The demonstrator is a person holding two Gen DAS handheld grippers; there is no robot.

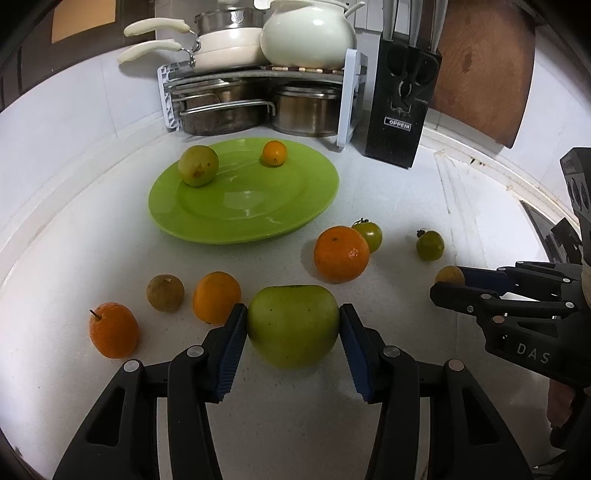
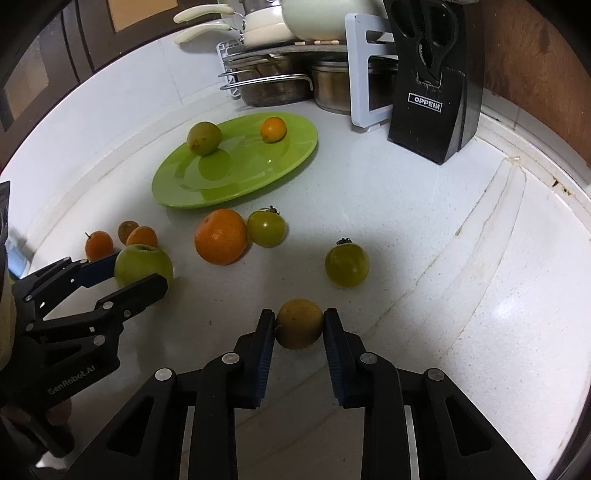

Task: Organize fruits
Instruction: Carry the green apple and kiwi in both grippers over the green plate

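Observation:
My left gripper [image 1: 293, 325] is shut on a green apple [image 1: 293, 325] that rests on the white counter; its blue pads press both sides. The same grip shows at the left of the right wrist view, on the apple [image 2: 142, 264]. My right gripper [image 2: 299, 325] is shut on a small brownish-yellow fruit [image 2: 299, 323], also on the counter. A green plate [image 1: 243, 218] farther back holds a yellow-green fruit [image 1: 198, 165] and a small orange fruit [image 1: 274, 152]. A large orange [image 1: 341, 253], two green tomatoes [image 1: 369, 234] [image 1: 430, 244], small oranges [image 1: 216, 296] [image 1: 113, 329] and a brown fruit [image 1: 165, 292] lie loose.
A rack of pots and pans [image 1: 255, 99] with a white pot [image 1: 308, 35] on top stands at the back. A black knife block [image 1: 400, 99] is to its right, beside a wooden board [image 1: 480, 70]. The counter's raised rim [image 2: 517, 177] curves along the right.

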